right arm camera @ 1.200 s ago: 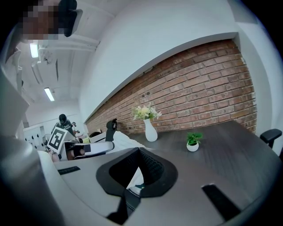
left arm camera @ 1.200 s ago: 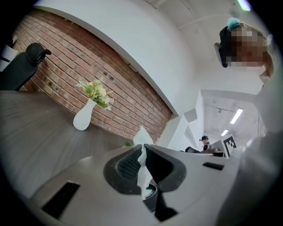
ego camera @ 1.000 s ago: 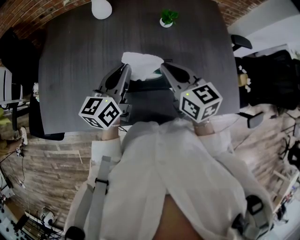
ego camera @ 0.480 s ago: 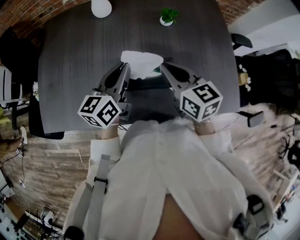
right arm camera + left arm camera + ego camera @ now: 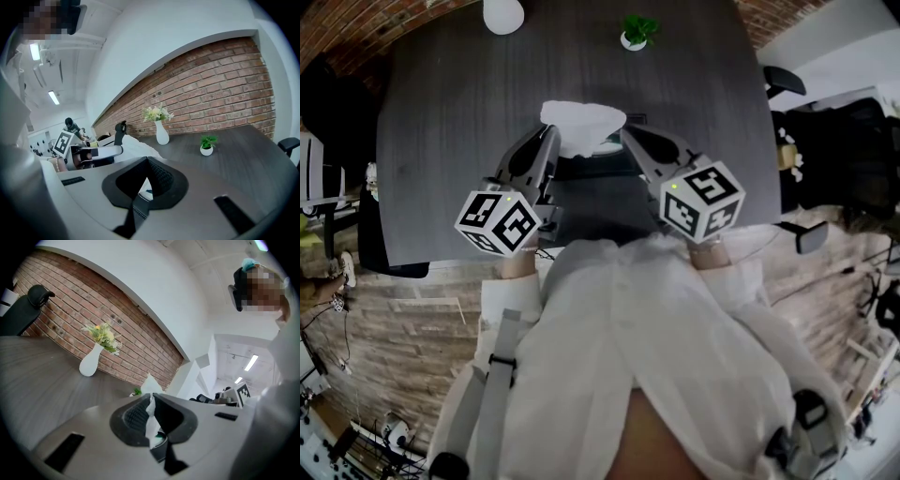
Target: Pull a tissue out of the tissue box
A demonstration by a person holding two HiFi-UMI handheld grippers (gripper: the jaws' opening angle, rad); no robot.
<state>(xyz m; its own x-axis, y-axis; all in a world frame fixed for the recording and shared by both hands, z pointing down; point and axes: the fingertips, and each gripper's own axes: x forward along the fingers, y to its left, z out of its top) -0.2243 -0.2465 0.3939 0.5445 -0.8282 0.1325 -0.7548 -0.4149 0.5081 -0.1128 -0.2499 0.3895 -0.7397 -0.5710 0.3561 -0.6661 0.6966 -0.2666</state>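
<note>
Pinching tissue [image 5: 581, 120] | left hand-held gripper [image 5: 150, 398] | long axis lying left-right

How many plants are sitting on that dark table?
2: a white vase of flowers, and right of it in the right gripper view, a small potted plant. More may be hidden.

The white tissue [image 5: 581, 125] is held up, crumpled and spread wide. One edge is pinched in the left gripper [image 5: 151, 397]. The dark, low box [image 5: 592, 170] lies flat on the surface [image 5: 441, 112] just below the tissue.
</note>
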